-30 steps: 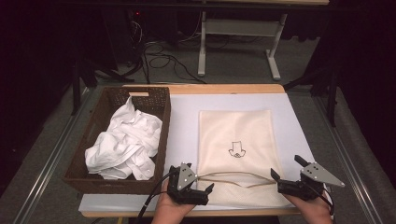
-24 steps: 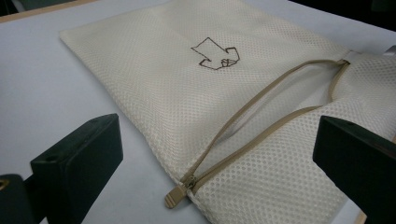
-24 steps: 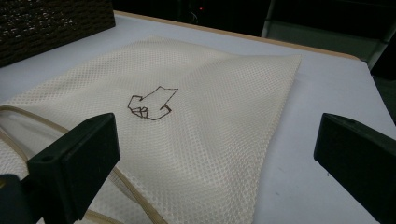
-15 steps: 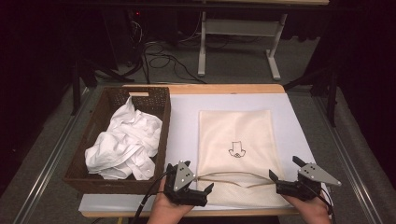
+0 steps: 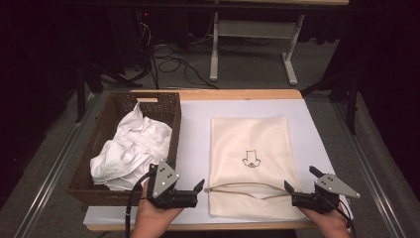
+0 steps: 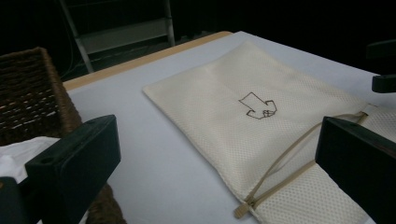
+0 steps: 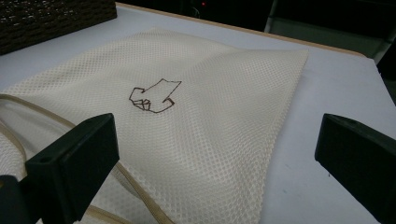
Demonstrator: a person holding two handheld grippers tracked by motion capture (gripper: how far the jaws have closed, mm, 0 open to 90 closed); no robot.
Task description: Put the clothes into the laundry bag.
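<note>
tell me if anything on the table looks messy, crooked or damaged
Nothing looks damaged or spilled. The mesh bag lies flat and square on the white table cover, its drawstring bowed loosely across the near end. The only untidy thing is the white cloth, crumpled in a heap inside the wicker basket. Both grippers sit open at the bag's near corners.

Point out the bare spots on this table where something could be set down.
Free: the white strip between the wicker basket and the mesh bag; the band beyond the bag up to the wooden far edge; the narrower strip right of the bag. Crowded: the near edge, where the left gripper and right gripper flank the bag's opening.
</note>
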